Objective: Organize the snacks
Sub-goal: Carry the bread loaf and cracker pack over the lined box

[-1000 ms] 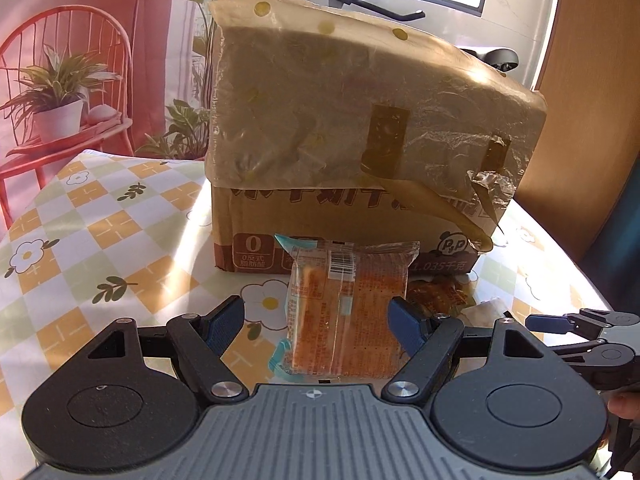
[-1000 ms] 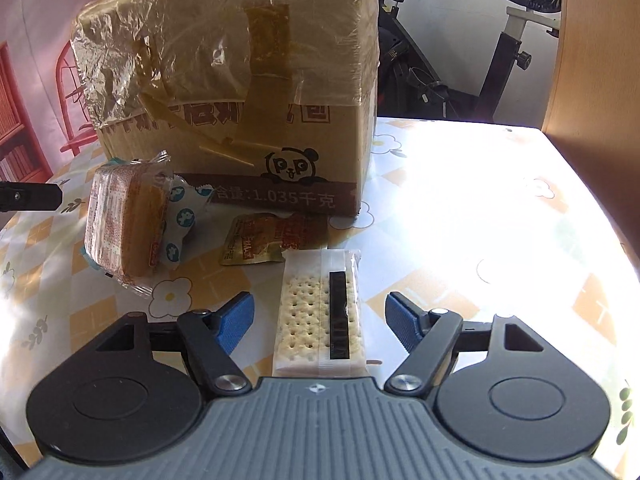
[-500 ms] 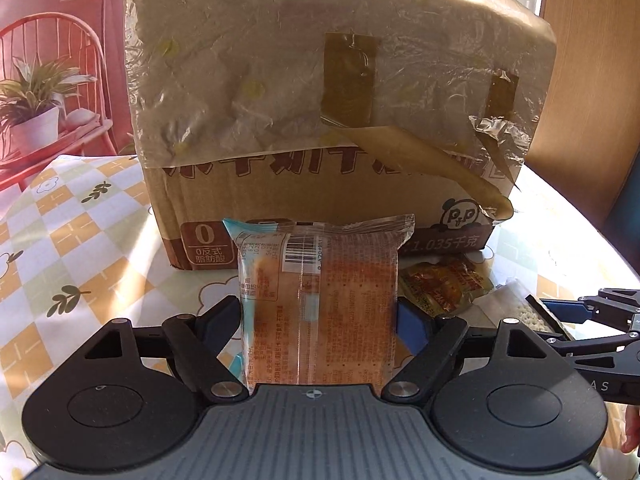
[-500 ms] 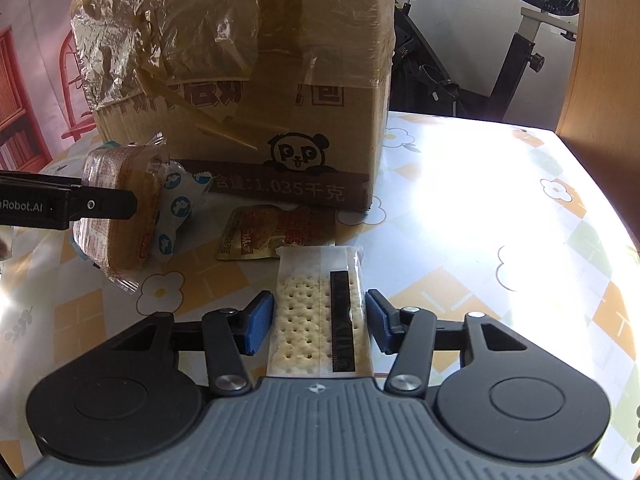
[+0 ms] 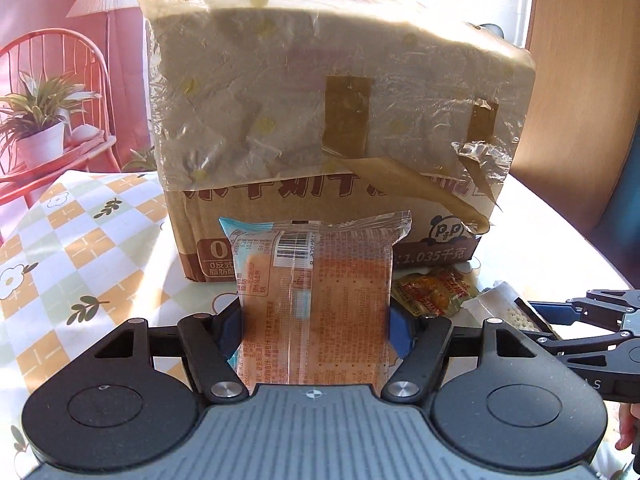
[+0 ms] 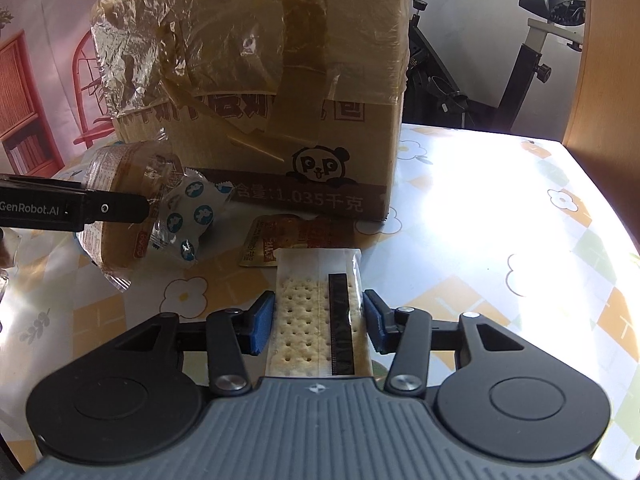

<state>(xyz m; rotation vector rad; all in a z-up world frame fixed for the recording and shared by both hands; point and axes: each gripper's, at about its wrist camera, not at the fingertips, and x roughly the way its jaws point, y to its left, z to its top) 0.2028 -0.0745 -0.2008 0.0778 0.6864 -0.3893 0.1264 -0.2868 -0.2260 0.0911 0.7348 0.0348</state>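
On the checked tablecloth (image 6: 500, 216) before one cardboard box (image 5: 340, 120) lie three snack packets: the left gripper (image 5: 316, 330), jaws just closing, clamps the bread packet (image 5: 316, 300); the right gripper (image 6: 318, 322), jaws just closing, pinches the cracker packet (image 6: 308, 312); one orange sachet (image 6: 288, 240) lies loose.

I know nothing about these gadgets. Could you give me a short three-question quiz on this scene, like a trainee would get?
1. True or false: the cardboard box stands on a bare wooden table.
2. What sits between the right gripper fingers? A) cracker packet B) spoon C) apple
3. Which animal is printed on the box?
Key: 1 false, a checked flowered tablecloth covers it; 2 A, the fingers have just been closing on it; 3 a panda.
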